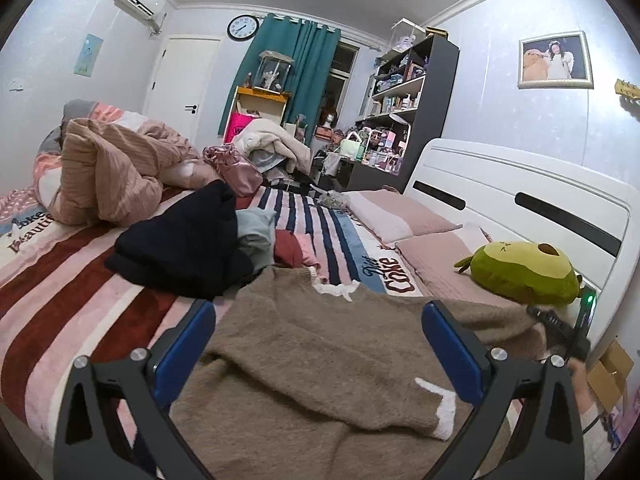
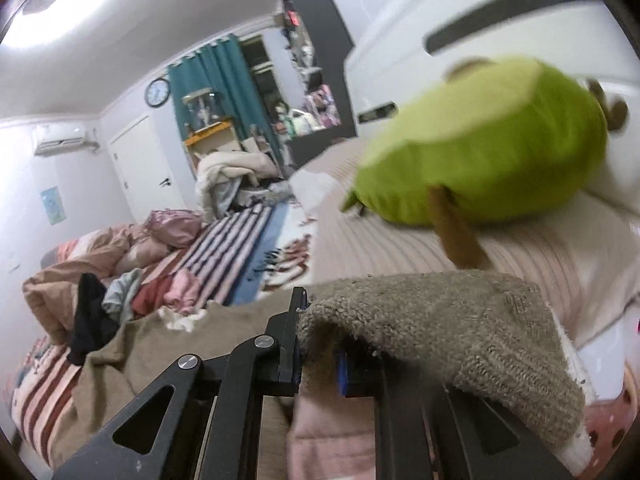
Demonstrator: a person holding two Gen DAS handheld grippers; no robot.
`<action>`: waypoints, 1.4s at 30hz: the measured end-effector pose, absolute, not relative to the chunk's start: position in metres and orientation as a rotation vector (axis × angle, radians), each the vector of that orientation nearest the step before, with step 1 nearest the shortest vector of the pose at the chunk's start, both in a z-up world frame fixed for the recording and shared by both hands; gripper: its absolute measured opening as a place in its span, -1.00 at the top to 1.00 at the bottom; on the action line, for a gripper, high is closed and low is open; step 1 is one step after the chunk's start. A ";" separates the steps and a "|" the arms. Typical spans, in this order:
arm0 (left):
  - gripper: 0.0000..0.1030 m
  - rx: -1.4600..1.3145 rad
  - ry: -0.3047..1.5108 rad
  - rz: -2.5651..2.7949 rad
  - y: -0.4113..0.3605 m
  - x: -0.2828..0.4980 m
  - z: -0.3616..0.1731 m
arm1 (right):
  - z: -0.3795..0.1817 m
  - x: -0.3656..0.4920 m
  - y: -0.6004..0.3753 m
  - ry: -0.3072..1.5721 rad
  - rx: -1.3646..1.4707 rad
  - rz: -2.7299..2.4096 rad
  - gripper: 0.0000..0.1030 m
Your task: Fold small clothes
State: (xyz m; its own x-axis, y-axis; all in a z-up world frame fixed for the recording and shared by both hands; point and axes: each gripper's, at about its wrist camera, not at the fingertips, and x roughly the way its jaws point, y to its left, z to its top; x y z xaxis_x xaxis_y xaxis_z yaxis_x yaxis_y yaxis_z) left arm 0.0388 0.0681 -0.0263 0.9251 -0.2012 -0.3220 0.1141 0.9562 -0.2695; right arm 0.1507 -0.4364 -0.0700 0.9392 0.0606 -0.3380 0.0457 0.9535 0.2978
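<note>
— Brown knit sweater [image 1: 320, 360] spread on the near part of the striped bed [image 1: 80, 280], just this side of the dark clothes pile [image 1: 180, 248]. Left gripper [image 1: 320, 344] poised over it, jaws wide, nothing between them.

— And the right gripper [image 2: 320, 344]?

— Narrow, pinched on a sweater edge, probably a sleeve or hem, raised off the bedding near the green avocado plush [image 2: 480, 144]. Fabric draped over the right-hand finger, so contact itself partly hidden.

— Best way through the fold?

— Likely: pin the body flat with the left, near the fold line. Carry the raised edge leftward, low and slow, across the middle. Keep clear of the plush and pillow [image 2: 520, 256]. Release only once edges line up; knit stretches and sags easily.
</note>
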 end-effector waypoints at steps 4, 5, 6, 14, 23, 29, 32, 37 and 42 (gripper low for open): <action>-0.98 -0.252 0.353 -0.153 0.087 0.034 -0.032 | -0.045 0.152 -0.398 0.325 0.222 0.045 0.86; -0.98 -0.253 0.354 -0.153 0.090 0.033 -0.033 | -0.038 0.153 -0.384 0.317 0.195 0.062 0.86; -0.98 -0.253 0.355 -0.155 0.094 0.032 -0.035 | -0.033 0.154 -0.375 0.312 0.180 0.074 0.86; -0.98 -0.234 0.348 -0.122 0.122 0.019 -0.042 | -0.014 0.162 -0.282 0.320 0.058 0.223 0.86; -0.98 -0.236 0.364 -0.116 0.137 0.013 -0.052 | -0.077 0.175 -0.167 0.542 -0.089 0.421 0.86; -0.98 -0.239 0.380 -0.123 0.140 0.013 -0.058 | -0.162 0.185 -0.129 0.762 -0.141 0.474 0.82; -0.98 -0.234 0.383 -0.120 0.141 0.013 -0.058 | -0.183 0.177 -0.120 0.793 -0.206 0.469 0.65; -0.98 -0.233 0.383 -0.120 0.140 0.014 -0.058 | -0.175 0.160 -0.129 0.780 -0.158 0.506 0.19; -0.98 -0.236 0.383 -0.117 0.140 0.015 -0.058 | -0.150 0.129 -0.161 0.737 -0.131 0.513 -0.06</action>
